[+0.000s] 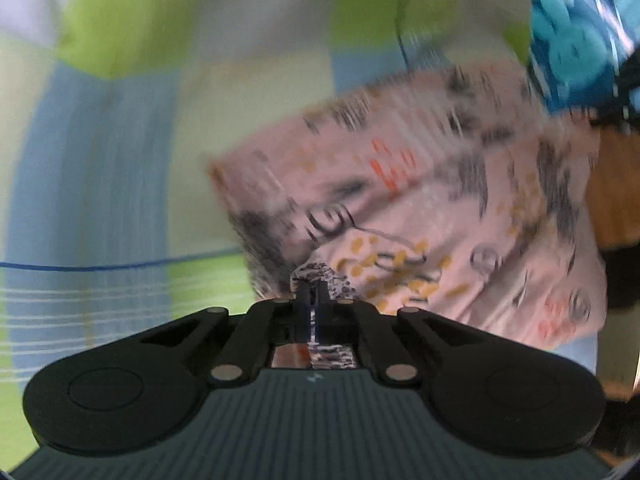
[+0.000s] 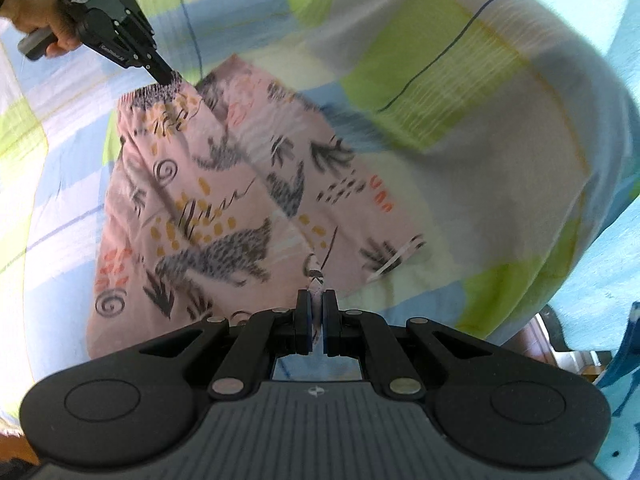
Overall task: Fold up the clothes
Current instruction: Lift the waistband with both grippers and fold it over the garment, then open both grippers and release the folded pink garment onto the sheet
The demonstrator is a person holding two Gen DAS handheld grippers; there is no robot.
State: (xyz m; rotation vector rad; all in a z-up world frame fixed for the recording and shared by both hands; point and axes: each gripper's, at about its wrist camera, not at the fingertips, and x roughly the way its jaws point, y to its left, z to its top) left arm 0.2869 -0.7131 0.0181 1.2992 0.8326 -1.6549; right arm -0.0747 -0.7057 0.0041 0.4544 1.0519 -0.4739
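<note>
garment: pink printed cotton shorts with grey cats and orange dots (image 2: 224, 200), spread over the checked blue, green and white bedsheet (image 2: 460, 92).
long axis: from the gathered elastic waistband (image 2: 160, 90) to the hem edge at the near gripper.
left gripper (image 2: 170, 76): jaws closed on the waistband, hand (image 2: 40, 20) angled down.
right gripper (image 2: 316, 312): jaws pinching the hem, nearer the fold line.
blur: both views smeared.
</note>
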